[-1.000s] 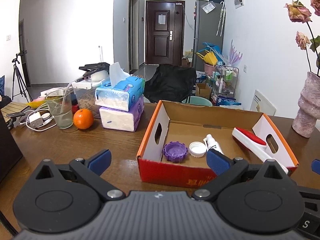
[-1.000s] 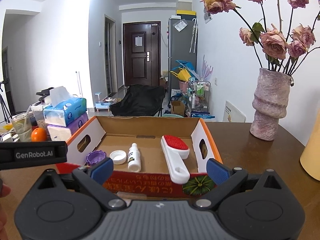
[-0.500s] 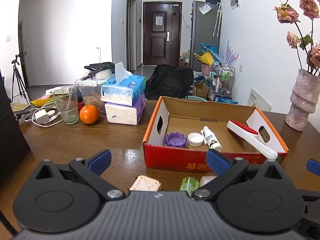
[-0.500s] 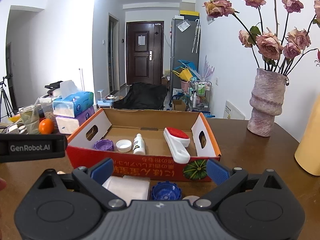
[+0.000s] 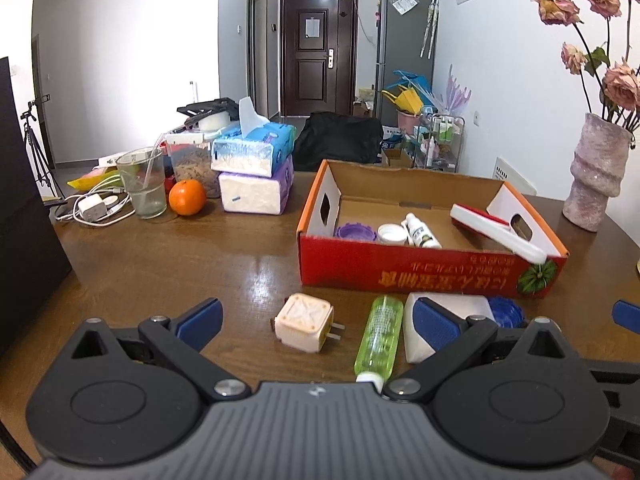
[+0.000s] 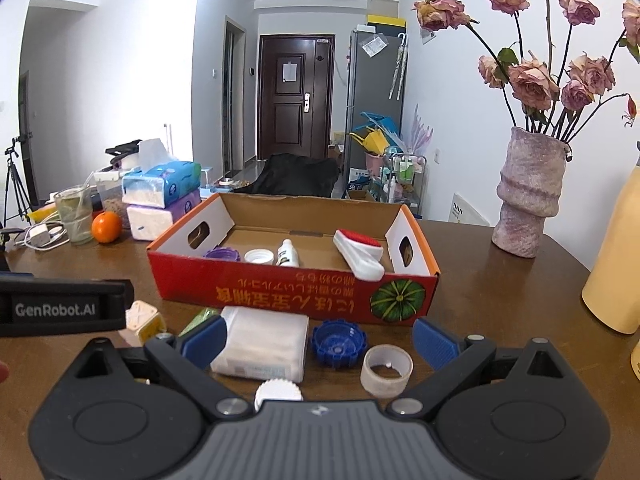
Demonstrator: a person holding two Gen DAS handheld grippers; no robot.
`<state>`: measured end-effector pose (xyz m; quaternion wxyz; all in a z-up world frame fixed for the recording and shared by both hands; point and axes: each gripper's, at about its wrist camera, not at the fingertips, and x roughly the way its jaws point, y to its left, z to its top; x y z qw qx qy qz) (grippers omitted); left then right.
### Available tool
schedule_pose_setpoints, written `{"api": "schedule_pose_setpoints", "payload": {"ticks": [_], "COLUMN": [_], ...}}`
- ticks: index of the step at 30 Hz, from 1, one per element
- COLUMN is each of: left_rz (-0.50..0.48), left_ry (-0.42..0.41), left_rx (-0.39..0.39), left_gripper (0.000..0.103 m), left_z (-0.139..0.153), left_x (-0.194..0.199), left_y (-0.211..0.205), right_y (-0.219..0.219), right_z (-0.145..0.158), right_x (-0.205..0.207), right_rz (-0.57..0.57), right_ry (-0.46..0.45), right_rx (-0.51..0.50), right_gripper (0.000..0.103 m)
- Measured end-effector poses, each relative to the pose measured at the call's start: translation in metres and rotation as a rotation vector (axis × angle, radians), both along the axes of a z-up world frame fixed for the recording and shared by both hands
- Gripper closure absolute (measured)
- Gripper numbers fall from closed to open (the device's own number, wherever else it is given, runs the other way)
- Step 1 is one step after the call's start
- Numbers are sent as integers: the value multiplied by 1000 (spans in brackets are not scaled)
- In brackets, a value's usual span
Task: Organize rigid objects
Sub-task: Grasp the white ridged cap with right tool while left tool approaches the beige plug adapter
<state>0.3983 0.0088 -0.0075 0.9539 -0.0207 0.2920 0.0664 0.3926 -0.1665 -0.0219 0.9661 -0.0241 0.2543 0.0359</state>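
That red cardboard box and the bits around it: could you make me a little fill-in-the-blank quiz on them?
1. The purple cap lies ____ the red cardboard box.
2. The blue cap lies on the table, ____ the box.
3. The fruit beside the glass is an ____.
4. Both the left gripper and the right gripper hold ____.

Missing words: inside; outside; orange; nothing

The cardboard box stands near the middle of the table, holding two caps, a small bottle and a brush in a row from left to right. Between the box and the table's near edge lie, left to right, a plug adapter, a tube, a flat pack, a cap and a tape roll. Stacked tissue packs lie toward the far left corner, a vase toward the far right edge.
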Motion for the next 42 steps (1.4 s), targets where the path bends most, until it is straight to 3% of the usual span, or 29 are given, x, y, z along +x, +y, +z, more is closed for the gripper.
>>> {"api": "schedule_pose_setpoints", "payload": {"ticks": [25, 33, 42], "left_rz": [-11, -18, -34], "left_ry": [64, 80, 111], "left_rx": [1, 2, 3], "left_gripper": [0, 0, 0], "left_z": [-29, -35, -45], "left_x": [-30, -24, -11], "left_y": [17, 22, 21], "right_y": [5, 6, 2], "right_z": [-35, -42, -58], "right_x": [-30, -20, 7], "right_rz": [2, 9, 33], "right_ry": [83, 89, 130], "right_rx": [-50, -81, -73], "right_gripper": [3, 4, 14]}}
